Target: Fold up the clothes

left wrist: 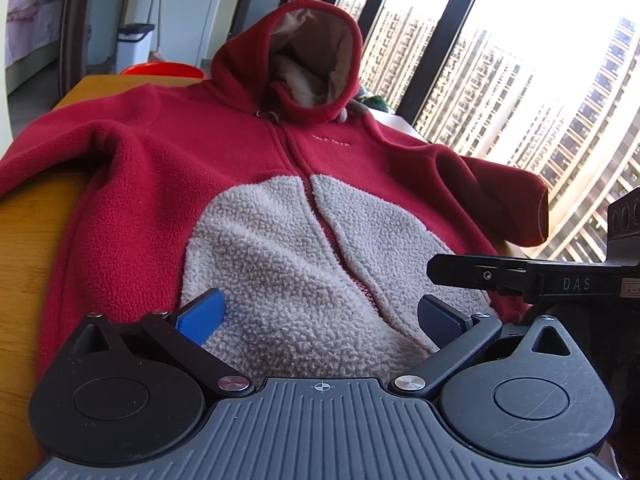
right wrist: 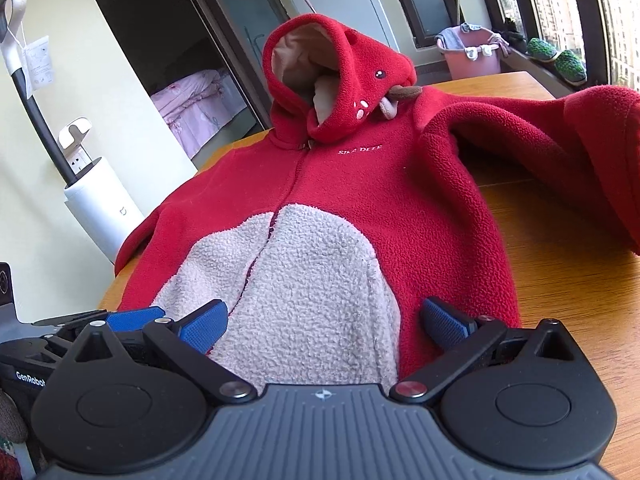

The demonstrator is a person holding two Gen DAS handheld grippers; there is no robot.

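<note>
One red hoodie [right wrist: 340, 184], one table [right wrist: 560, 280], two grippers, perhaps two green slippers [right wrist: 556, 58].

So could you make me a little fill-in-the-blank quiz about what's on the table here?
1. The red hooded jacket lies on a ____ table.
2. Its zipper is done up, so the jacket front is ____.
3. The left claw and the right claw both have their blue pads spread ____ over the pale fleece panel.
4. The hood has a ____ lining.

Missing words: wooden; closed; open; beige
</note>
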